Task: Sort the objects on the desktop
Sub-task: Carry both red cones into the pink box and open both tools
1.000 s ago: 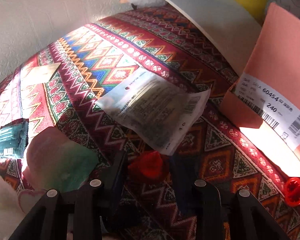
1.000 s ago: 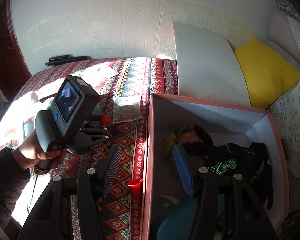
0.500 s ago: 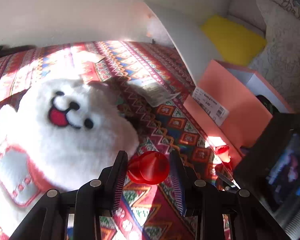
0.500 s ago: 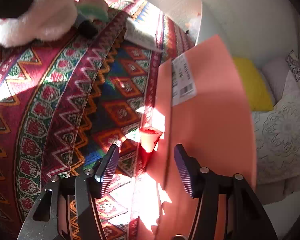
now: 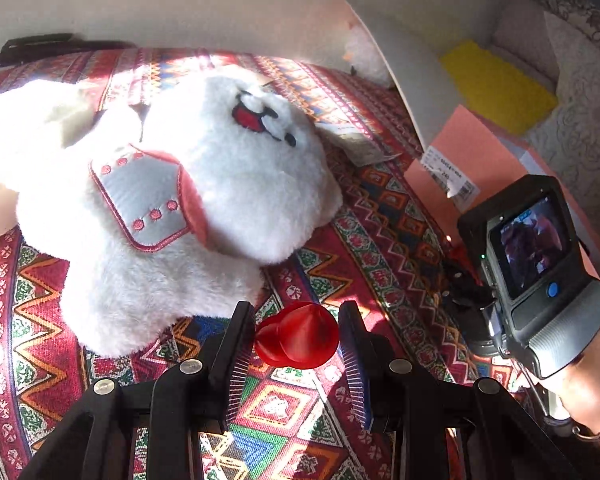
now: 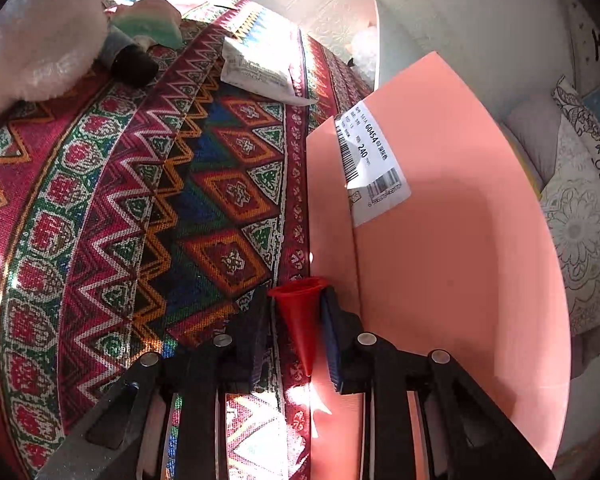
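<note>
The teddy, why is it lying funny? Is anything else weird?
The plush toy lies tipped on its side on the patterned cloth, face turned sideways. The label on the pink box is creased and wraps its corner. Nothing looks spilled or broken.

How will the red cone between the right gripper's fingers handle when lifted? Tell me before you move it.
The red cone looks like thin, glossy, hollow plastic, so probably light and fairly stiff. Its taper narrows toward the right gripper, so it may slip out forwards under squeeze. Released on the patterned cloth, it would likely roll in a curve.
</note>
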`<state>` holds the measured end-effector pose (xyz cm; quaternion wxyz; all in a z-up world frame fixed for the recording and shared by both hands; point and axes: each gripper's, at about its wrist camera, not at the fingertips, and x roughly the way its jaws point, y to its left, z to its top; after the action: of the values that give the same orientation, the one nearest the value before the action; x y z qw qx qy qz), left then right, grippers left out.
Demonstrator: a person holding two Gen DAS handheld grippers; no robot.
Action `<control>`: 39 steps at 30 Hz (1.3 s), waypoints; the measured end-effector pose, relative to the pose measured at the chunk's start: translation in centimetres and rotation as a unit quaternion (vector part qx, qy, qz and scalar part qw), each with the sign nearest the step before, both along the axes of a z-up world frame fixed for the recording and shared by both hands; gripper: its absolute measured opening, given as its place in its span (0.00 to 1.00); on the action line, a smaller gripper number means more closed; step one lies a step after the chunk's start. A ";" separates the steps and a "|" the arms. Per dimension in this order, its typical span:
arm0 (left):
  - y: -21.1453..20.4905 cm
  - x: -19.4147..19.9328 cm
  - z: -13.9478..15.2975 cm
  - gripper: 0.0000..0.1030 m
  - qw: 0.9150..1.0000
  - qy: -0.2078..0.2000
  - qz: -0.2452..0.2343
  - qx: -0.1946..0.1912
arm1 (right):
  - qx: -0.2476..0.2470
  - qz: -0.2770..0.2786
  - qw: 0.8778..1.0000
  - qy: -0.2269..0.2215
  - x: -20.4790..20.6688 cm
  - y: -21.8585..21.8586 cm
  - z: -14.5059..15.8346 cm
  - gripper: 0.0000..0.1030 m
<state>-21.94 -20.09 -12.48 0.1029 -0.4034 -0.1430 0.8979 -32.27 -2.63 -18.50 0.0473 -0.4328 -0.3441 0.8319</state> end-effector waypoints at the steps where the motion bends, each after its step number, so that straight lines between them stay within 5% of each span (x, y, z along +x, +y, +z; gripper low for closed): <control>1: -0.1 0.2 0.0 0.35 1.000 -0.001 0.002 0.001 | -0.007 0.009 1.000 0.009 0.6 -0.2 0.9 0.26; 12: 3.7 1.7 5.5 0.35 0.998 0.057 -0.014 -0.007 | -0.122 0.077 0.980 0.140 6.8 -0.2 14.1 0.26; 16: 6.7 1.6 8.6 0.35 0.996 0.087 -0.036 -0.007 | -0.167 0.060 0.964 0.197 10.1 2.7 19.5 0.26; 21: 12.7 -0.1 11.7 0.35 0.989 0.119 -0.089 -0.006 | -0.229 0.006 0.944 0.236 10.7 10.7 22.8 0.26; 24: 17.4 -1.8 12.9 0.35 0.984 0.126 -0.127 -0.007 | -0.321 -0.029 0.923 0.211 10.0 17.0 23.6 0.26; 29: 25.1 -5.0 12.9 0.35 0.975 0.121 -0.186 -0.018 | -0.495 -0.064 0.857 0.124 7.2 25.9 21.1 0.26; 31: 27.6 -5.9 12.6 0.36 0.973 0.114 -0.199 -0.031 | -0.528 -0.070 0.841 0.095 6.2 27.7 19.8 0.26; 33: 29.1 -6.2 12.2 0.47 0.972 0.106 -0.204 -0.037 | -0.532 -0.092 0.836 0.095 6.0 29.0 19.2 0.28; 35: 29.2 -6.0 12.1 0.87 0.976 0.111 -0.184 -0.044 | -0.535 -0.117 0.829 0.113 6.2 30.0 18.8 0.46; 37: 28.8 -5.6 12.2 0.97 0.978 0.121 -0.160 -0.049 | -0.536 -0.128 0.823 0.134 6.7 30.9 19.1 0.71; 39: 28.1 -5.4 12.3 0.97 0.980 0.119 -0.150 -0.044 | -0.536 -0.130 0.820 0.150 7.3 31.4 19.6 0.72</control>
<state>-27.38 8.01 -0.16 0.2353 -0.3143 -0.0281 0.9193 -24.98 28.77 1.11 -0.0337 -0.3007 0.2272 0.9256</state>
